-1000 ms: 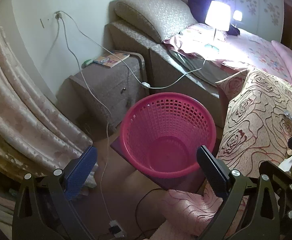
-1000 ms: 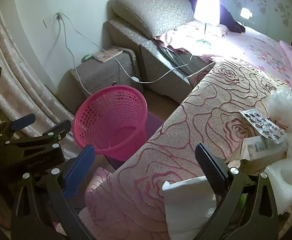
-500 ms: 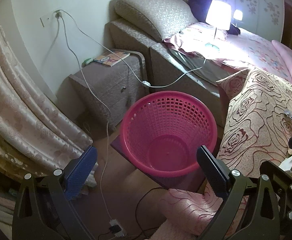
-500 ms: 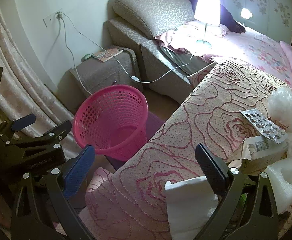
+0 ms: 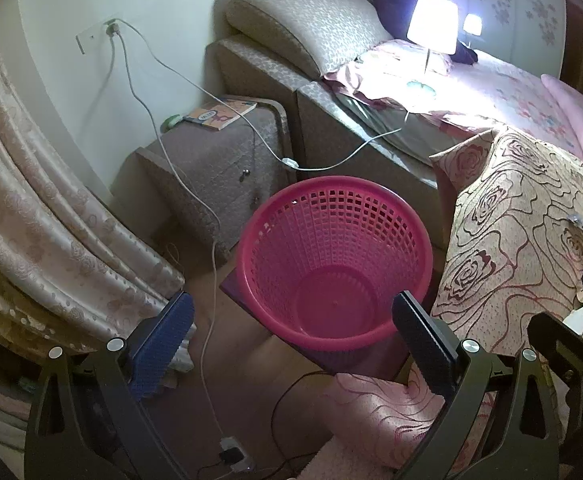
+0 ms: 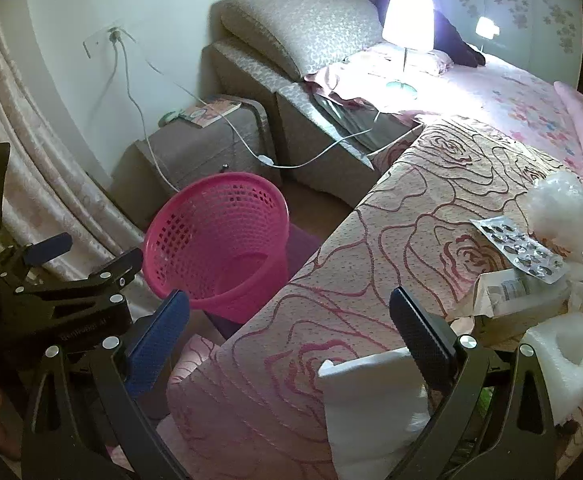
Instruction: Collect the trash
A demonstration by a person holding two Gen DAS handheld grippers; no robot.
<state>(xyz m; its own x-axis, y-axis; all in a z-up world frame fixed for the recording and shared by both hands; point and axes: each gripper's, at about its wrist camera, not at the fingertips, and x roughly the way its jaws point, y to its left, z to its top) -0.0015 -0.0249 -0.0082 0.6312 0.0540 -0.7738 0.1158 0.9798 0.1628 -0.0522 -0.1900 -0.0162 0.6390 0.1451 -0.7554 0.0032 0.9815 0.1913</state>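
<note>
An empty pink mesh basket (image 5: 333, 258) stands on the floor beside the bed; it also shows in the right wrist view as the pink basket (image 6: 217, 240). My left gripper (image 5: 291, 340) hovers open just above and in front of it, holding nothing. My right gripper (image 6: 289, 340) is open over the rose-patterned bedspread (image 6: 403, 216). Trash lies on that spread: a white folded piece (image 6: 371, 404) right by the right finger, a white foam block (image 6: 567, 364), a cardboard box (image 6: 519, 300), a blister pack (image 6: 519, 250) and a bubble-wrap ball (image 6: 559, 208).
A nightstand (image 5: 211, 160) with a book stands behind the basket. White cables (image 5: 211, 216) hang from the wall socket and trail over the floor to a plug (image 5: 231, 454). Curtains (image 5: 51, 240) hang at the left. A lit lamp (image 5: 431, 32) stands on the bed.
The left wrist view has drifted slightly, so the basket sits a little higher and more central between the fingers. The right gripper has edged toward the white folded piece. Both remain open.
</note>
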